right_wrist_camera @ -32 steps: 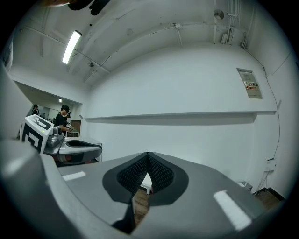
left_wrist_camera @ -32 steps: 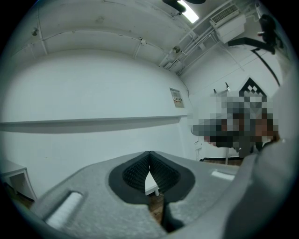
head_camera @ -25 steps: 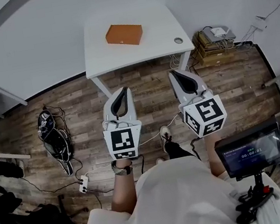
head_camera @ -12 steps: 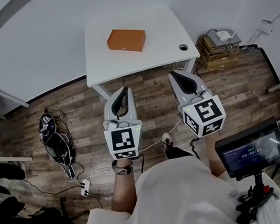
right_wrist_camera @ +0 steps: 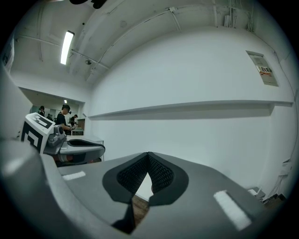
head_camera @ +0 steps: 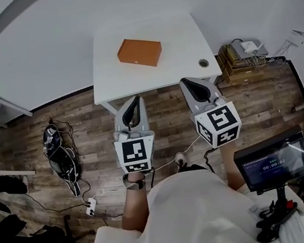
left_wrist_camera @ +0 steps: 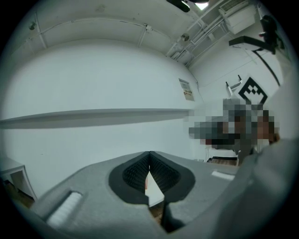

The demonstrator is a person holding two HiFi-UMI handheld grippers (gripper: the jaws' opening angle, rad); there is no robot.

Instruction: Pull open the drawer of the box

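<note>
Smooth matt grey plastic on the shells of the left gripper (left_wrist_camera: 149, 153) and the right gripper (right_wrist_camera: 148, 154) alike. Inside each, black pads (left_wrist_camera: 135, 170), finely ribbed, dull, rubbery-looking. At their rear, cubes (head_camera: 132, 155) with printed black-and-white squares, flat, no gloss. Ahead of both claws, a white table (head_camera: 171, 33), smooth, with a faint sheen. On it, forward of the left claw, an orange box (head_camera: 139, 52), matt, cardboard-like. Beneath the claws, a brown wood-plank floor (head_camera: 80, 113), grainy, low sheen. Behind them, a white cloth shirt (head_camera: 186, 216), soft, lightly creased. Right of the right claw, a glossy dark screen (head_camera: 271, 162).
</note>
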